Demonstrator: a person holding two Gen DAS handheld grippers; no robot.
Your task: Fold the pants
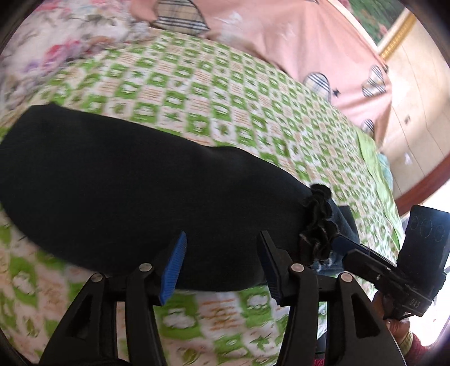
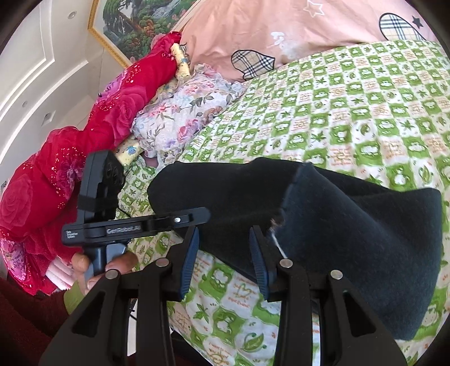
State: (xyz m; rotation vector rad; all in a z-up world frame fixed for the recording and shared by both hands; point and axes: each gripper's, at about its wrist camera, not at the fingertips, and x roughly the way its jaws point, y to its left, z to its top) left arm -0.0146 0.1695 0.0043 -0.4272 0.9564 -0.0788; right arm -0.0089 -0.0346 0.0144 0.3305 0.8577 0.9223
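Observation:
Black pants [image 1: 112, 183] lie folded in a long band across the green-checked bed sheet [image 1: 225, 93]. My left gripper [image 1: 222, 236] hovers over their near edge, open, blue pads apart with nothing pressed between them. The ruffled waistband [image 1: 317, 225] bunches at the right end, where my right gripper [image 1: 346, 245] reaches in beside it. In the right wrist view the pants [image 2: 225, 191] show a fleecy inner flap [image 2: 351, 239] turned over at the right. My right gripper [image 2: 224, 233] stands open just before the cloth edge. The left gripper [image 2: 197, 216] points in from the left, held by a hand [image 2: 84, 267].
A pink quilt with plaid hearts [image 2: 253, 28] lies at the head of the bed. Floral cloth [image 2: 180, 112] and a red rose blanket [image 2: 98, 118] are piled along the left side. A framed picture [image 2: 135, 25] hangs on the wall. The bed's edge [image 1: 385, 174] drops off at right.

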